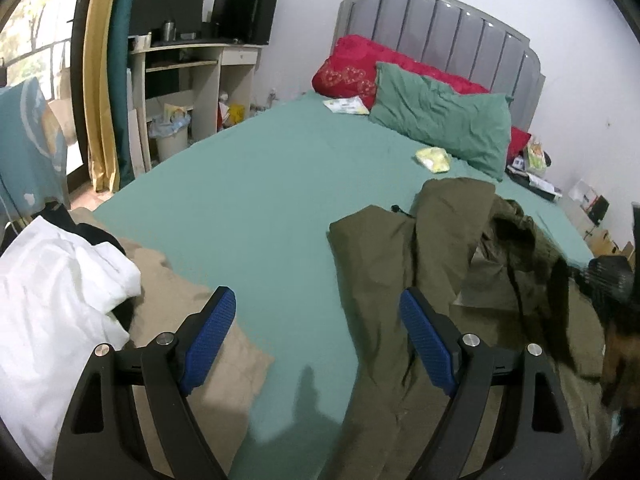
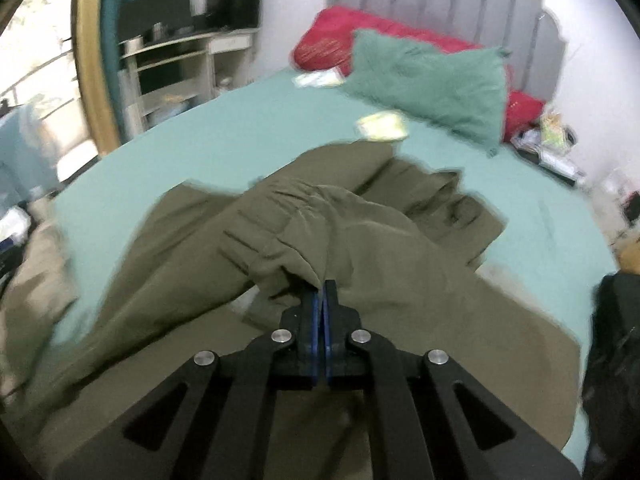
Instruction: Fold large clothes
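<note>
1. Two claws: the right claw [image 2: 323, 286] pinches a fold of the olive garment [image 2: 312, 224] lying on the bed [image 2: 248, 120].
2. The left claw [image 1: 316, 312] hovers open; next, probably, it grips another edge.

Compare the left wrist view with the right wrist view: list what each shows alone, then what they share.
Left wrist only: the left gripper, jaws wide apart over the bed with nothing between them, plus a white garment and a tan garment at the near left.

Right wrist only: the right gripper, shut on a bunched fold of the olive garment; this view is motion-blurred.

Both: the olive garment on the green sheet, the green pillow, the red pillow, the grey headboard and the desk.
</note>
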### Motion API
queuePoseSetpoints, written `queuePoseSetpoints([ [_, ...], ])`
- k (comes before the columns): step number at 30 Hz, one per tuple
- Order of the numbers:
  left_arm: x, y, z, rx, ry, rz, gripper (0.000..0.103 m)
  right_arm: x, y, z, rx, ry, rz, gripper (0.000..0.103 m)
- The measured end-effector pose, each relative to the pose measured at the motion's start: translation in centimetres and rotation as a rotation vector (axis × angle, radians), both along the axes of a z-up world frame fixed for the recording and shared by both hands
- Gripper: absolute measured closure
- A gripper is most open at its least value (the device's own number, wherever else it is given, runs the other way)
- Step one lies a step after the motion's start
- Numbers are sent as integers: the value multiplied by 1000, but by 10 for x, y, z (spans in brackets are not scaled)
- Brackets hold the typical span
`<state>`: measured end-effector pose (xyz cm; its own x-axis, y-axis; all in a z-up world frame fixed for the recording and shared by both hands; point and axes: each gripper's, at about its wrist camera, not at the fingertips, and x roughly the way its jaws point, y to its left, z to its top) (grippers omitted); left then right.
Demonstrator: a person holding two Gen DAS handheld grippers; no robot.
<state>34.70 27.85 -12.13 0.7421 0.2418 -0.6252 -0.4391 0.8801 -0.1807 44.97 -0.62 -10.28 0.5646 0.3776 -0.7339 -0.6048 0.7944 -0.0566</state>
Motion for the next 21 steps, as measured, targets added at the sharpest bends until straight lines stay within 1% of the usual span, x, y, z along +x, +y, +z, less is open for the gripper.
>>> queuePoseSetpoints([
  [2,-3,1,0,-17,7,2,16,-27,11,-16,-15,81,53,101],
  [4,-7,3,-2,-41,13,4,16,-47,22,-35,-49,132,93,101],
  [5,-10,5,-1,-53,13,5,16,-55,29,-50,-74,158,107,100],
  [6,-11,5,-1,-60,13,3,16,-60,34,-62,-95,177,112,99],
  [7,-14,6,-1,-63,13,-3,16,-59,37,-74,-111,211,122,96],
  [8,-15,6,-1,-57,15,-6,16,-58,40,-90,-132,283,129,94],
  [9,-16,8,-1,-53,18,-5,16,-58,41,-100,-147,336,123,93],
  [10,-16,10,-2,-49,21,-1,16,-58,39,-102,-145,363,116,88],
  [11,-16,13,-3,-48,21,3,16,-55,36,-96,-112,375,114,86],
  [12,-16,18,-4,-48,23,13,16,-53,34,-87,-89,368,113,83],
  [13,-16,21,-6,-48,24,23,16,-50,32,-76,-72,350,110,76],
  [14,-16,26,-8,-48,28,35,16,-46,32,-63,-58,320,107,66],
  [16,-13,37,-13,-62,44,63,16,-33,40,-41,-57,249,97,53],
  [17,-13,42,-16,-68,42,74,16,-20,46,-34,-61,209,87,51],
  [18,-13,47,-18,-66,42,82,16,-10,55,-31,-65,189,77,51],
  [19,-13,51,-20,-66,49,99,16,7,65,-31,-69,177,56,51],
  [21,-12,55,-21,-76,41,99,16,41,85,-34,-78,167,3,51],
])
